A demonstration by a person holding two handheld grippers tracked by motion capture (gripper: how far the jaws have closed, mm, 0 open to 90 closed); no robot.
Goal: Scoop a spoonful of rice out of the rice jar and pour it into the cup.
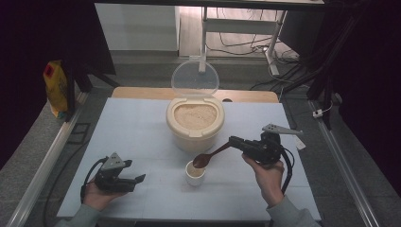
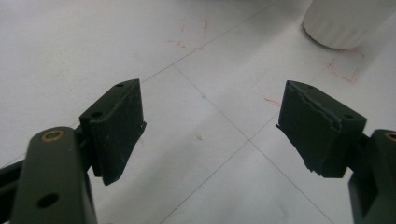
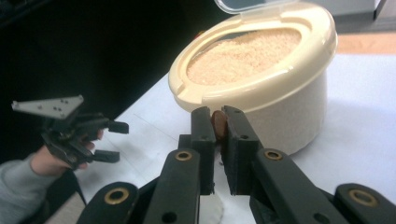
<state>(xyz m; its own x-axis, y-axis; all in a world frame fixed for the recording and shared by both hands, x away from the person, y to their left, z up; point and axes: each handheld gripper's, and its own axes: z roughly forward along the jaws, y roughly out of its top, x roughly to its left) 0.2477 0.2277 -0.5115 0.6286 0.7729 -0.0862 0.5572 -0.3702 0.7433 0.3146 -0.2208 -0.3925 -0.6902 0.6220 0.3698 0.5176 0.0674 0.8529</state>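
I have the right claw (image 1: pixel 232 141) pinching the handle of a brown spoon (image 1: pixel 211 155); in the right gripper view the two black jaws press on the handle's reddish-brown end (image 3: pixel 218 125) with nothing else between them. I take the cream rice container (image 1: pixel 195 126) as my landmark. It stands near the middle of the pale desk (image 1: pixel 142 127), its clear lid (image 1: pixel 195 78) tipped up at the far side and its mouth full of pale grain (image 1: pixel 195 114). The spoon slants down from the right claw toward the near side of the container, and its bowl hangs over the small white cup (image 1: pixel 195 173), which sits just in front of the container on my side. Whether the bowl touches the cup's rim I cannot tell. The cup holds some pale stuff.

My left claw (image 1: pixel 140 178) is spread wide and holds nothing. It sits well to the left of the container and nearer to me, low over the desk, its tips pointing toward the cup. In the left gripper view the two pads (image 2: pixel 116 123) stand far apart over bare desk, with the ribbed white base of the cup (image 2: pixel 343 21) beyond them at the upper right. A yellow packet (image 1: pixel 56 87) stands off the desk, far to the left of the container.
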